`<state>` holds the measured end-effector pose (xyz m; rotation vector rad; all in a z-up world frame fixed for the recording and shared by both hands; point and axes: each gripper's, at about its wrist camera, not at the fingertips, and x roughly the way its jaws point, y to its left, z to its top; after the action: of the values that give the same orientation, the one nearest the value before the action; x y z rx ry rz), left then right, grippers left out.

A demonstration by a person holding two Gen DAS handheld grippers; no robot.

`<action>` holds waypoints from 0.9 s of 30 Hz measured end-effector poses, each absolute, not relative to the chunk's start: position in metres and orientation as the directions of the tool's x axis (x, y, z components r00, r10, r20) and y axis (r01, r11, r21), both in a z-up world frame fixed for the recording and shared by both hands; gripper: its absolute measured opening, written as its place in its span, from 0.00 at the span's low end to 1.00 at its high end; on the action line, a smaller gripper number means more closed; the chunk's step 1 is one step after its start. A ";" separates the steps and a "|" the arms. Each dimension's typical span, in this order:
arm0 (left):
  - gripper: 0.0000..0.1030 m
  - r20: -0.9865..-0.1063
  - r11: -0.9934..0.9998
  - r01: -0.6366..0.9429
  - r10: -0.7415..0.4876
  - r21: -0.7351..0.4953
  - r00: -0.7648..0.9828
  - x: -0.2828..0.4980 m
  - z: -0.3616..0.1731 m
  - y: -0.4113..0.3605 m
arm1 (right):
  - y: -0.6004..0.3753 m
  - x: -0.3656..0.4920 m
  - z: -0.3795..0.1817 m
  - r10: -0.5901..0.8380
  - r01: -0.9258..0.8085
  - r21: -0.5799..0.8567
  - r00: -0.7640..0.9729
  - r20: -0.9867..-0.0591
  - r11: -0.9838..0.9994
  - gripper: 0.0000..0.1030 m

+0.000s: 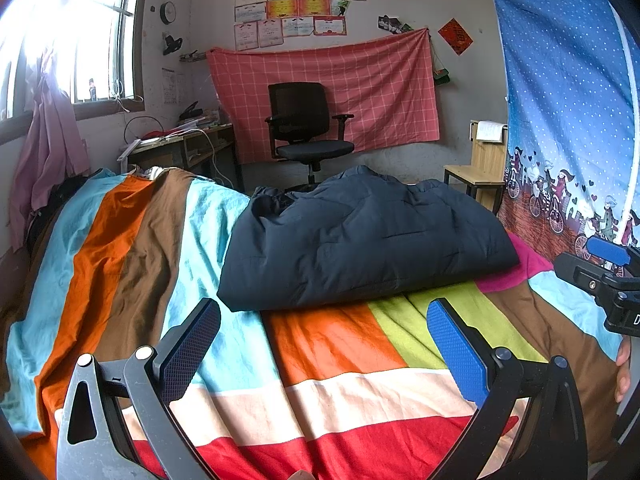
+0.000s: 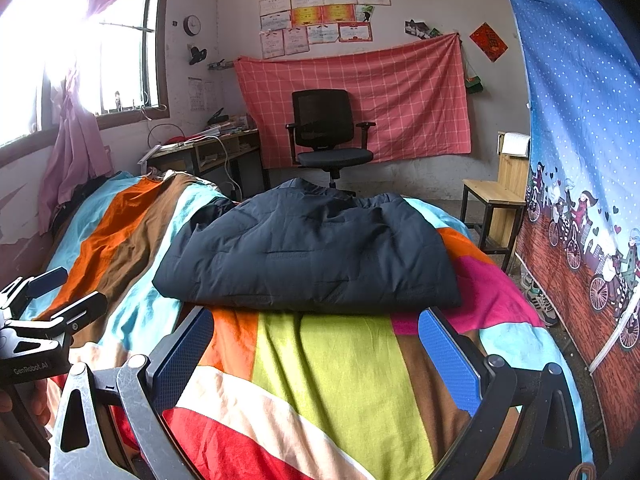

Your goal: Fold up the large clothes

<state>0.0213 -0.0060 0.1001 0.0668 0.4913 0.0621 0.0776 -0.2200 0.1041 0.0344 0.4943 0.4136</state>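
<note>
A dark navy quilted jacket (image 1: 360, 236) lies folded into a thick bundle on the striped bedspread (image 1: 328, 344); it also shows in the right wrist view (image 2: 312, 248). My left gripper (image 1: 324, 320) is open and empty, held a little in front of the jacket's near edge. My right gripper (image 2: 316, 328) is open and empty, also just short of the near edge. The right gripper shows at the right edge of the left wrist view (image 1: 604, 264), and the left gripper shows at the left edge of the right wrist view (image 2: 52, 300).
The bed's multicoloured sheet (image 2: 344, 380) fills the foreground. A black office chair (image 2: 332, 136) and a desk (image 2: 204, 152) stand beyond the bed. A wooden chair (image 2: 496, 200) and a blue patterned curtain (image 2: 580, 160) are on the right. A window (image 1: 72, 40) is at left.
</note>
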 end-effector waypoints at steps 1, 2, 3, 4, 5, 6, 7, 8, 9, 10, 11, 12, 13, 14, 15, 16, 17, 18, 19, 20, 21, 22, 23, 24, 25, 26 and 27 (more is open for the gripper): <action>0.98 -0.468 0.996 -0.044 0.075 0.077 0.880 0.021 0.100 -0.005 | -0.220 0.077 0.104 0.393 -0.376 0.131 0.800 -0.454 0.917 1.00; 0.98 -0.469 0.996 -0.043 0.073 0.075 0.880 0.022 0.100 -0.005 | -0.220 0.077 0.104 0.392 -0.376 0.130 0.800 -0.454 0.917 1.00; 0.98 -0.469 0.996 -0.042 0.072 0.075 0.880 0.022 0.101 -0.004 | -0.220 0.078 0.104 0.393 -0.376 0.131 0.799 -0.455 0.917 1.00; 0.98 -0.470 0.996 -0.041 0.072 0.075 0.880 0.022 0.101 -0.003 | -0.220 0.077 0.104 0.393 -0.376 0.131 0.799 -0.455 0.917 1.00; 0.98 -0.470 0.996 -0.041 0.071 0.075 0.880 0.023 0.101 -0.003 | -0.220 0.077 0.104 0.393 -0.376 0.130 0.800 -0.454 0.917 1.00; 0.98 -0.469 0.996 -0.040 0.071 0.075 0.880 0.022 0.101 -0.003 | -0.220 0.077 0.104 0.392 -0.376 0.129 0.800 -0.454 0.917 1.00; 0.98 -0.468 0.996 -0.040 0.071 0.075 0.881 0.023 0.101 -0.003 | -0.220 0.077 0.104 0.392 -0.377 0.129 0.800 -0.453 0.917 1.00; 0.98 -0.468 0.996 -0.040 0.071 0.075 0.881 0.022 0.101 -0.003 | -0.220 0.077 0.104 0.393 -0.377 0.129 0.800 -0.453 0.917 1.00; 0.98 -0.469 0.996 -0.040 0.071 0.075 0.881 0.022 0.101 -0.003 | -0.220 0.077 0.104 0.393 -0.377 0.129 0.800 -0.453 0.917 1.00; 0.98 -0.468 0.996 -0.040 0.071 0.075 0.881 0.022 0.101 -0.003 | -0.220 0.077 0.104 0.392 -0.377 0.128 0.801 -0.453 0.917 1.00; 0.98 -0.468 0.996 -0.041 0.071 0.075 0.881 0.022 0.101 -0.004 | -0.220 0.077 0.104 0.392 -0.377 0.128 0.801 -0.453 0.917 1.00; 0.98 -0.469 0.996 -0.041 0.072 0.075 0.880 0.022 0.101 -0.004 | -0.220 0.077 0.104 0.393 -0.377 0.129 0.800 -0.453 0.917 1.00; 0.98 -0.469 0.996 -0.041 0.072 0.075 0.880 0.023 0.101 -0.004 | -0.219 0.077 0.104 0.393 -0.377 0.129 0.800 -0.453 0.917 1.00; 0.98 -0.469 0.996 -0.041 0.072 0.075 0.880 0.022 0.101 -0.004 | -0.219 0.077 0.104 0.392 -0.376 0.129 0.800 -0.454 0.917 1.00; 0.98 -0.469 0.996 -0.041 0.072 0.074 0.880 0.022 0.101 -0.004 | -0.219 0.077 0.104 0.392 -0.376 0.129 0.801 -0.453 0.917 1.00; 0.98 -0.469 0.996 -0.042 0.072 0.074 0.880 0.023 0.101 -0.004 | -0.219 0.077 0.104 0.392 -0.376 0.129 0.801 -0.453 0.918 1.00; 0.98 -0.468 0.996 -0.042 0.072 0.075 0.881 0.022 0.101 -0.004 | -0.219 0.077 0.104 0.392 -0.377 0.129 0.801 -0.453 0.917 1.00; 0.98 -0.468 0.996 -0.042 0.072 0.074 0.881 0.022 0.101 -0.004 | -0.219 0.077 0.104 0.393 -0.377 0.129 0.800 -0.453 0.917 1.00; 0.98 -0.469 0.996 -0.041 0.071 0.074 0.880 0.022 0.101 -0.003 | -0.219 0.077 0.104 0.392 -0.376 0.129 0.800 -0.454 0.917 1.00; 0.98 -0.469 0.996 -0.041 0.071 0.074 0.881 0.022 0.101 -0.003 | -0.219 0.077 0.104 0.392 -0.376 0.129 0.800 -0.454 0.918 1.00; 0.98 -0.469 0.996 -0.041 0.072 0.076 0.880 0.022 0.101 -0.004 | -0.219 0.077 0.104 0.392 -0.376 0.129 0.800 -0.454 0.917 1.00; 0.98 -0.469 0.996 -0.042 0.072 0.076 0.880 0.022 0.101 -0.004 | -0.220 0.077 0.104 0.392 -0.377 0.129 0.800 -0.454 0.917 1.00; 0.98 -0.468 0.996 -0.041 0.072 0.075 0.881 0.022 0.101 -0.004 | -0.220 0.077 0.104 0.392 -0.376 0.129 0.800 -0.454 0.918 1.00; 0.98 -0.468 0.996 -0.040 0.071 0.075 0.881 0.022 0.101 -0.004 | -0.220 0.077 0.104 0.392 -0.376 0.130 0.800 -0.453 0.917 1.00; 0.98 -0.469 0.996 -0.041 0.071 0.075 0.881 0.023 0.101 -0.004 | -0.220 0.077 0.104 0.393 -0.377 0.130 0.800 -0.454 0.917 1.00; 0.98 -0.468 0.996 -0.042 0.072 0.075 0.881 0.022 0.101 -0.004 | -0.220 0.077 0.104 0.392 -0.377 0.129 0.800 -0.454 0.917 1.00; 0.98 -0.468 0.996 -0.042 0.072 0.075 0.881 0.022 0.101 -0.004 | -0.219 0.077 0.104 0.392 -0.377 0.128 0.800 -0.454 0.917 1.00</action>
<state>0.0224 -0.0041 0.1008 0.0635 0.4901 0.0595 0.0772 -0.2195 0.1040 0.0319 0.4934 0.4123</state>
